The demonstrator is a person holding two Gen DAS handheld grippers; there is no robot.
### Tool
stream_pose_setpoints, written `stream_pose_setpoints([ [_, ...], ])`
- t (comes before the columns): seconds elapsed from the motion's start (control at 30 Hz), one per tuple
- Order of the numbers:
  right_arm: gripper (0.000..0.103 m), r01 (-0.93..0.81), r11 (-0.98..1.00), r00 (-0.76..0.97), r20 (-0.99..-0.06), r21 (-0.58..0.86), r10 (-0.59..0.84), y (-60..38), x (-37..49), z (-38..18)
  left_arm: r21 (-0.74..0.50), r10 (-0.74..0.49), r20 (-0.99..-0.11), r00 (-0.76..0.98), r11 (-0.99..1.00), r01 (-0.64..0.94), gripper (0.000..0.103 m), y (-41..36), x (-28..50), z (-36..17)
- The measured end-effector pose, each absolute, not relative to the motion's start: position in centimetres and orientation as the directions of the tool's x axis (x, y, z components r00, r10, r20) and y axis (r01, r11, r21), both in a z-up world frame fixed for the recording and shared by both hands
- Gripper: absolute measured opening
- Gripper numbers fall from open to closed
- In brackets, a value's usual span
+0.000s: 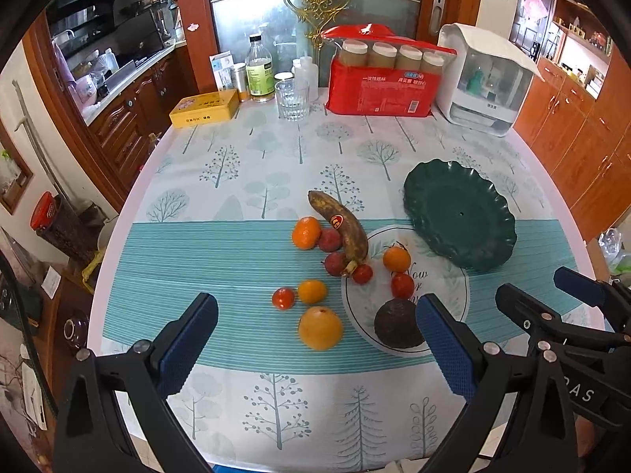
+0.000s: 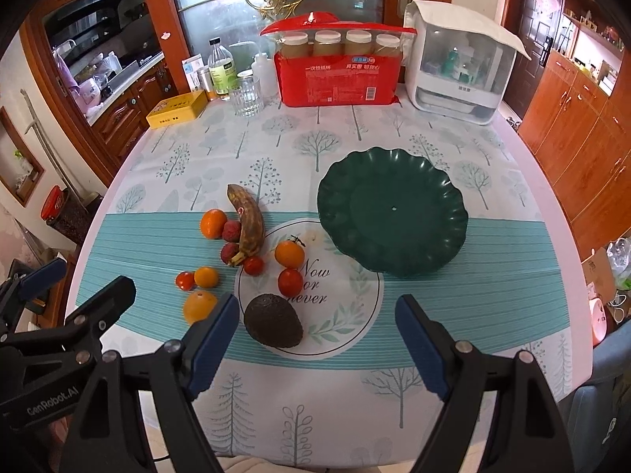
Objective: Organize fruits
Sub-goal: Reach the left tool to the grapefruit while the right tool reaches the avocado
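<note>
Tablecloth point(image 2: 434, 315) beneath both wide-apart, unladen jaws; avocado point(image 2: 273, 320) unobstructed only in right view.

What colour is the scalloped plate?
Dark green plate, still empty; clearest in the right wrist view.

Daylight glares through the frosted glass door point(image 1: 276, 19), the tablecloth point(image 2: 394, 354) evenly lit; fisheye edges bend and darken.
</note>
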State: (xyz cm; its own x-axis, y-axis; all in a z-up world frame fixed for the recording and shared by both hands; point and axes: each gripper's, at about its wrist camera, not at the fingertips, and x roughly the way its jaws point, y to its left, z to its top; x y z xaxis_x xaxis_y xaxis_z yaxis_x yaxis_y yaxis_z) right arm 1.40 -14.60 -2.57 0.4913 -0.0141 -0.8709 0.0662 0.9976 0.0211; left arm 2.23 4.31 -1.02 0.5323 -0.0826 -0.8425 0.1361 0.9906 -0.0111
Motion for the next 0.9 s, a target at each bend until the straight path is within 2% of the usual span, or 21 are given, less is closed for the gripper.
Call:
stream_pose_setpoints([
  [0.77,0.083,0.075,0.990,0.383,-0.920,0.119,0.081,-14.3,3.8,-9.7,-0.003,-0.069,-0.910,0.409,0.987,0.161,0.100,5.5,5.9,-8.6],
  [0.9,0.083,0.072,0.989,0.361,-0.928,0.126,0.092,-14.3,4.4,-11.2,-0.018,-0.063,-0.926,0.372,0.992,0.123,0.100,7.1,7.4,-10.7],
])
